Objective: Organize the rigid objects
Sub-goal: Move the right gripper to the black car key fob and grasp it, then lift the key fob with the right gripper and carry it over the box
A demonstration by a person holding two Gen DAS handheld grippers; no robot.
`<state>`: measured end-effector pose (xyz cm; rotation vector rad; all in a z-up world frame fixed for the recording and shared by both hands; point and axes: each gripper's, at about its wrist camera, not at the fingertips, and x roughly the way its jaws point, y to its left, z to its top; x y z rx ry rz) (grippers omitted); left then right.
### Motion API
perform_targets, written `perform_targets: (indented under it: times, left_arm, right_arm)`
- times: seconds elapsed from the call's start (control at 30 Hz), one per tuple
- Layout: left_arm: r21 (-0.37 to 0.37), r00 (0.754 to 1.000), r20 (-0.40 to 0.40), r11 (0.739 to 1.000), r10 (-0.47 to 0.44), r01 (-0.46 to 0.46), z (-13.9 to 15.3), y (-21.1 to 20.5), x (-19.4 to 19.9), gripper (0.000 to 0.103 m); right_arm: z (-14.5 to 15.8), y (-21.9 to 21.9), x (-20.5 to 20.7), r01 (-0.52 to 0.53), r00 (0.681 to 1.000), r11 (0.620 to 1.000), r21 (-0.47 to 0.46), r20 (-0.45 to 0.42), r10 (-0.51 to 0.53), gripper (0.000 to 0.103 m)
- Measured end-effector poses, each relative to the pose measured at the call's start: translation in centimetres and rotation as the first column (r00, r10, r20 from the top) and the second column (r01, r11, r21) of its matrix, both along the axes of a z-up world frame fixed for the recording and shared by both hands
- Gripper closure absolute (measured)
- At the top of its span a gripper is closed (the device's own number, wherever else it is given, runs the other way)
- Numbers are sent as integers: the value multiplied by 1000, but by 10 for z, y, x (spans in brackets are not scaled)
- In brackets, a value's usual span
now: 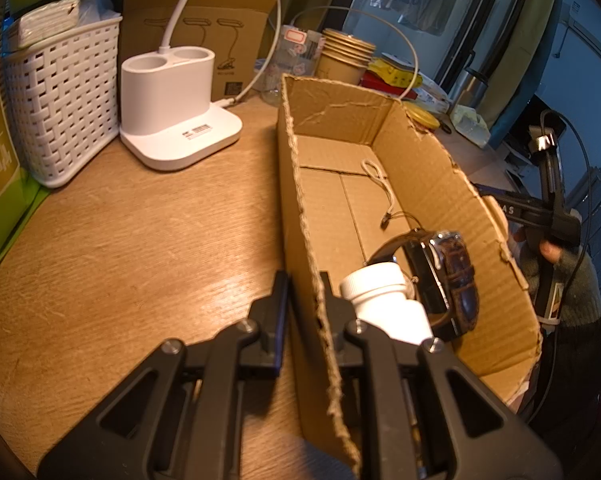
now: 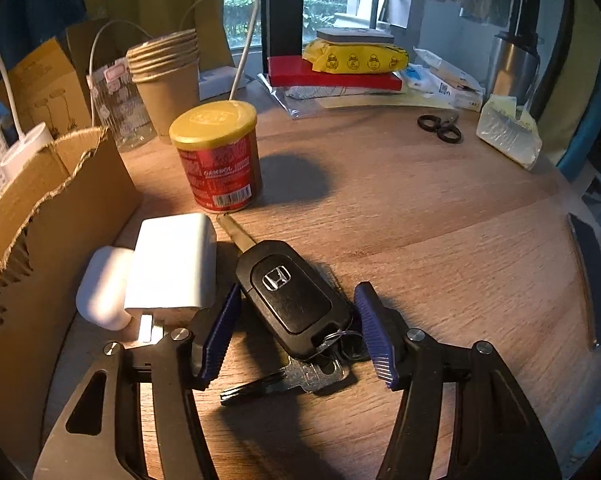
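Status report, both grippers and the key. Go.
Left gripper shut on box wall. Right gripper open, straddling car key, pads not touching. Charger close by its left finger.

A white woven plastic basket (image 1: 62, 92) is standing beside a white two-hole lamp base (image 1: 172, 108). Stacked brown paper cups (image 2: 166, 76) are sitting behind a yellow-lidded red can (image 2: 216, 158); black-handled scissors (image 2: 440, 128) are lying well apart.
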<state>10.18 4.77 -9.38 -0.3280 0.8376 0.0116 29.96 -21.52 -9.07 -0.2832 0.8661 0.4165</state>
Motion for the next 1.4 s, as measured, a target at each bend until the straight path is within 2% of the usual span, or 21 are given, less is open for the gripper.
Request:
perform_targets:
  times: [0.17,0.2,0.53,1.07,1.4]
  left_arm:
    - [0,1000,0,1000,0,0,0,0,0,89]
    - [0,1000,0,1000,0,0,0,0,0,89]
    - [0,1000,0,1000,0,0,0,0,0,89]
    - [0,1000,0,1000,0,0,0,0,0,89]
    - [1,1000,0,1000,0,0,0,0,0,89]
  right_arm:
    - [2,1,-8,-9,1000,1000,-16,27,10,61]
    - [2,1,-10,-3,999,1000,-21,34,3,61]
    - [19,-8,-32,19,992,1000,18,122,-21,63]
    - [68,-5,-64,0,967,998,57,254,-14,65]
    - [104,12,-101,-77,938,994,72,343,48,66]
